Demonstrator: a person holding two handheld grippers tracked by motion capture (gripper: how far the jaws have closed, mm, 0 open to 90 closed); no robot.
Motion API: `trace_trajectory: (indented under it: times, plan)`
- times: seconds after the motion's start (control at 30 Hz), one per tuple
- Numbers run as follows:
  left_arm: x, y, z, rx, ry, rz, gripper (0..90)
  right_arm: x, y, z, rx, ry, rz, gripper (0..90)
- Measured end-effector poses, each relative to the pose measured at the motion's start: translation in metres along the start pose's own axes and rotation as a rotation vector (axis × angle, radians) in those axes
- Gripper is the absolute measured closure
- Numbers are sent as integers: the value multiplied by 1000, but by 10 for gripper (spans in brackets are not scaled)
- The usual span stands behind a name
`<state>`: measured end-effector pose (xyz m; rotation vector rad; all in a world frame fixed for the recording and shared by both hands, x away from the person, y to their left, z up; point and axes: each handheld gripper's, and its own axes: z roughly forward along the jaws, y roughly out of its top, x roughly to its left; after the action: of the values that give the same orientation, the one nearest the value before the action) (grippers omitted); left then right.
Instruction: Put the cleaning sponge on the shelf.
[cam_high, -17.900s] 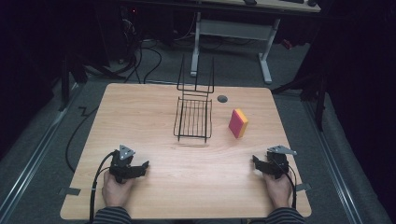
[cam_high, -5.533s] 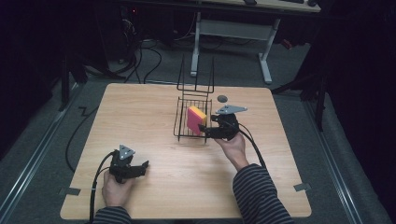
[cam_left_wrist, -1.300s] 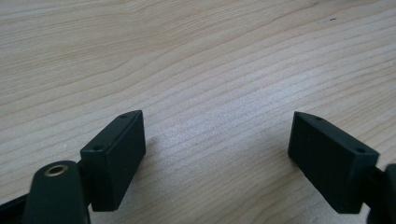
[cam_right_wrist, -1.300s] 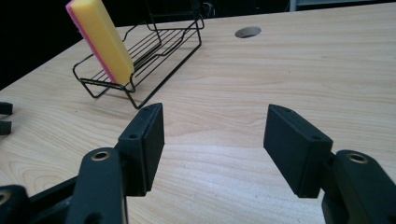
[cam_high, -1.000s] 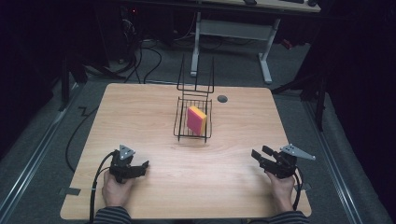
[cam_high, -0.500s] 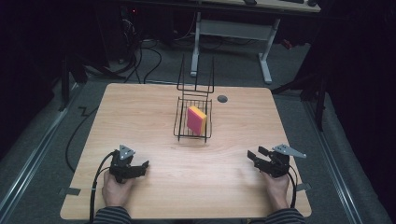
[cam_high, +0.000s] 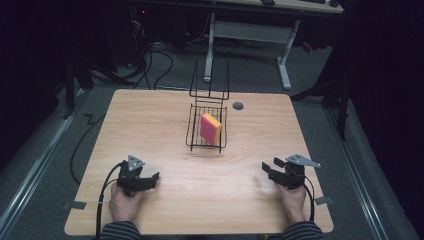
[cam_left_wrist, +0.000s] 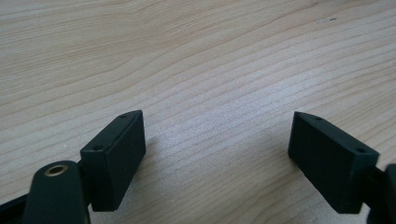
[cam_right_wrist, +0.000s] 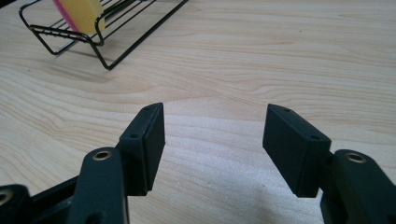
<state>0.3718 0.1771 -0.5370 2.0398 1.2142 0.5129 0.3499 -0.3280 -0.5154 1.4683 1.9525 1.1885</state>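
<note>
Two grippers rest low near the front edge of a pale wooden table (cam_high: 165, 120), one in each of your hands, seen from above.

At about eight o'clock on the tabletop sits your left gripper (cam_high: 150, 180), gripped by your left hand (cam_high: 123, 202), with a grey three-cornered plate on top and a black cable trailing off toward the near left edge. Its jaws point toward three o'clock. In the left gripper view (cam_left_wrist: 215, 163) they stand wide apart, with bare wood grain between them and nothing held.

At the centre of the table, toward twelve o'clock, stands a black wire rack (cam_high: 192, 137). A sponge (cam_high: 210, 128), yellow with a pink side, stands on edge inside it, leaning toward the rack's right wall. A tall wire back rises from the rack's far end. Just right of the rack, at about one o'clock, a small round dark grommet hole (cam_high: 238, 106) sits in the tabletop.

At about four o'clock lies your right gripper (cam_high: 267, 170), in your right hand (cam_high: 292, 200). Its jaws point toward nine o'clock. In the right gripper view (cam_right_wrist: 212, 140) they are spread wide and empty over bare wood; the rack's corner (cam_right_wrist: 100, 39) and the sponge (cam_right_wrist: 81, 14) appear at eleven o'clock, well apart from the jaws.
</note>
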Motion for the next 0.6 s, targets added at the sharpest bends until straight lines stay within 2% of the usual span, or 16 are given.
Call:
trace_trajectory:
  times: [0.6]
  plan:
    - [0, 0, 0, 0, 0, 0, 194, 3, -5, 14, 68, -58, -60, 399]
